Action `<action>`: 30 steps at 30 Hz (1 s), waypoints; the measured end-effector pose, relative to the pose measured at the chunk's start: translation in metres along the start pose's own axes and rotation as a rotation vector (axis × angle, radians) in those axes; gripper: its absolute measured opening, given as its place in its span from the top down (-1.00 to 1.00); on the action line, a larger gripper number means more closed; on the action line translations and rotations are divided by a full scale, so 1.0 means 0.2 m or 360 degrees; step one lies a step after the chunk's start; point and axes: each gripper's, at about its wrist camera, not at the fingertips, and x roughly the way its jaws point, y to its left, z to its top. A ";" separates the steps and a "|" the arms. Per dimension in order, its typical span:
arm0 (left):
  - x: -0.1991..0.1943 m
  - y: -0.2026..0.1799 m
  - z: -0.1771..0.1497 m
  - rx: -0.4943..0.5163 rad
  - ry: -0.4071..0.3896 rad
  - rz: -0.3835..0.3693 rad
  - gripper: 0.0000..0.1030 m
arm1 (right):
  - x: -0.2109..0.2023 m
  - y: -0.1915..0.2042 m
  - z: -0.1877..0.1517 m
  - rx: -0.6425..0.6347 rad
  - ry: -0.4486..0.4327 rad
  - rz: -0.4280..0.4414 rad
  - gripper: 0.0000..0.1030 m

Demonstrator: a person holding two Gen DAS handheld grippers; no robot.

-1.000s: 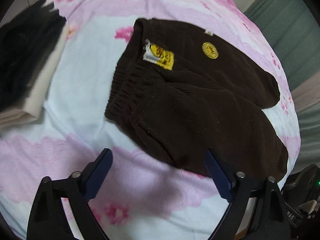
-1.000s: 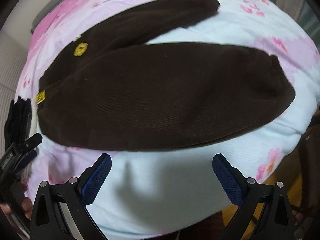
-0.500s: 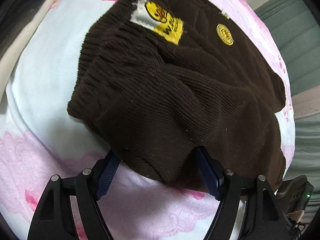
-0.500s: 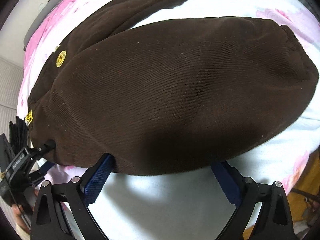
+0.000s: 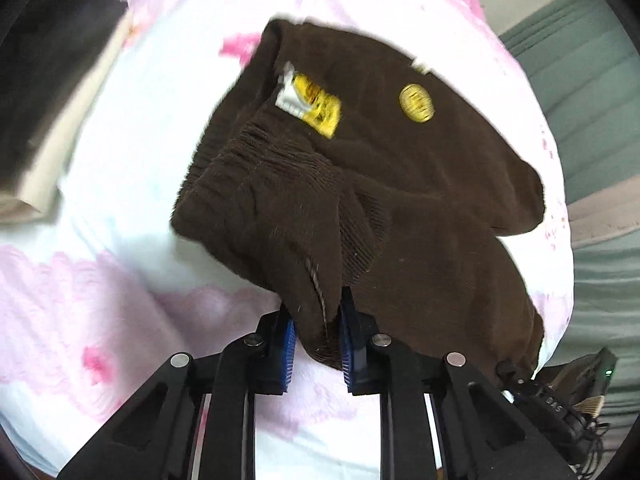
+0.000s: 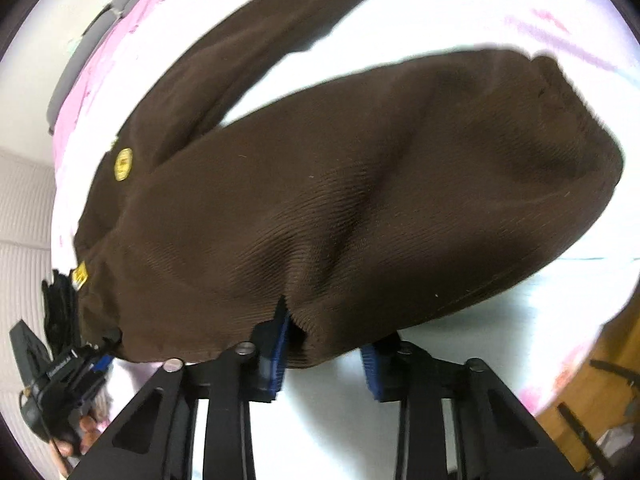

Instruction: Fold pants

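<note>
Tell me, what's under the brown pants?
Under the dark brown corduroy pants lies a white bedsheet with pink flowers, visible all round them. Whatever sits directly beneath the fabric is covered, so anything else under there cannot be seen.

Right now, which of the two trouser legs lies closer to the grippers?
The wide leg nearest both cameras: its edge sits between the right gripper's closing jaws. The other leg stretches away behind it, untouched.
</note>
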 end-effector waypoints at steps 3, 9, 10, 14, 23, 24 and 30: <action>-0.10 -0.02 -0.01 0.0026 -0.0025 0.0056 0.63 | -0.16 0.07 -0.03 -0.0126 -0.0034 -0.0008 0.50; -0.16 -0.03 -0.08 0.0050 0.0013 0.0139 0.64 | -0.35 0.17 -0.11 -0.0326 0.0050 0.0001 0.54; -0.17 -0.03 -0.08 0.0059 0.0025 0.0166 0.64 | -0.36 0.18 -0.11 -0.0354 0.0067 -0.0012 0.54; -0.17 -0.10 -0.09 0.0018 0.0060 0.0222 0.64 | -0.43 0.19 -0.11 -0.0397 0.0119 -0.0009 0.54; -0.35 -0.17 0.09 -0.0198 -0.0090 0.0172 0.64 | -0.60 0.34 0.25 -0.0466 0.0044 0.0127 0.55; -0.36 -0.19 0.12 -0.0215 -0.0102 0.0170 0.64 | -0.61 0.37 0.31 -0.0488 0.0033 0.0139 0.55; -0.36 -0.27 0.39 -0.0357 -0.0084 0.0179 0.64 | -0.58 0.58 0.67 -0.0501 -0.0045 0.0229 0.56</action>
